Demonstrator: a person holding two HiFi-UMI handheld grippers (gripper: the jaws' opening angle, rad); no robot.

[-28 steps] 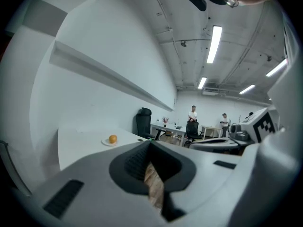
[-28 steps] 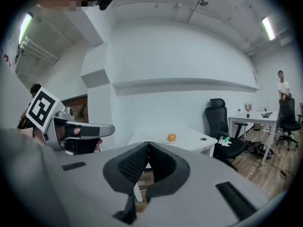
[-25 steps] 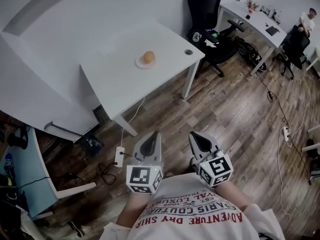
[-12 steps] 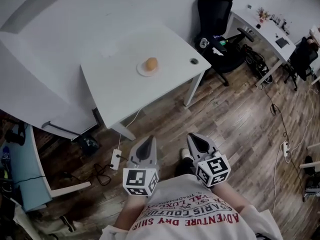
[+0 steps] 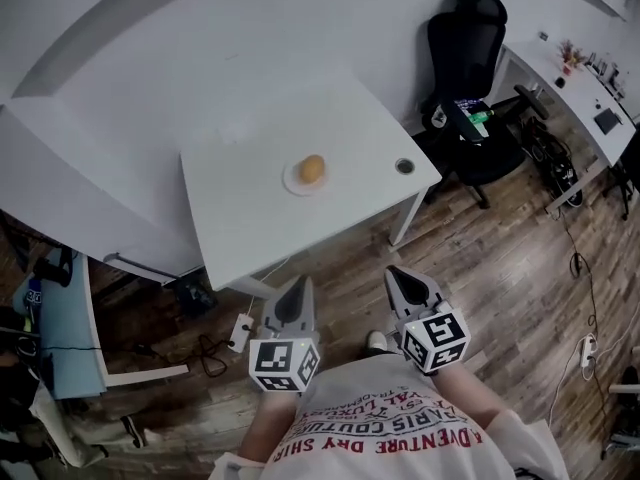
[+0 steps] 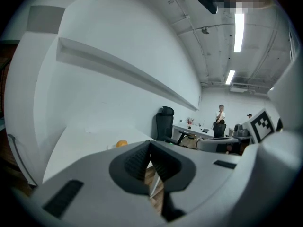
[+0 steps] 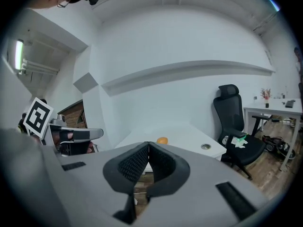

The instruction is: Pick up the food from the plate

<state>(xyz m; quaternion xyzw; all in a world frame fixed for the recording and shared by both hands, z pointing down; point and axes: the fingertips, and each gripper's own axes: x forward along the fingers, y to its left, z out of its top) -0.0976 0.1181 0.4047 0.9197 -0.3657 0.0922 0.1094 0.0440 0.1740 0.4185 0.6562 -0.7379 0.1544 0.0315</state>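
Note:
An orange round piece of food (image 5: 312, 169) lies on a small white plate (image 5: 297, 182) near the middle of a white table (image 5: 250, 218). It also shows small in the left gripper view as the food (image 6: 121, 143) and in the right gripper view as the food (image 7: 162, 140). My left gripper (image 5: 297, 289) and right gripper (image 5: 403, 277) are held close to my chest, over the wood floor, well short of the table. Both have their jaws shut with nothing between them.
A black office chair (image 5: 470, 78) stands to the right of the table. A cable hole (image 5: 404, 166) sits near the table's right corner. A power strip with cables (image 5: 238, 332) lies on the floor under the table's near edge. More desks (image 5: 580, 78) stand at the far right.
The table with the plate has come nearer and shifted toward the middle of the head view. Both grippers stay shut in front of my chest.

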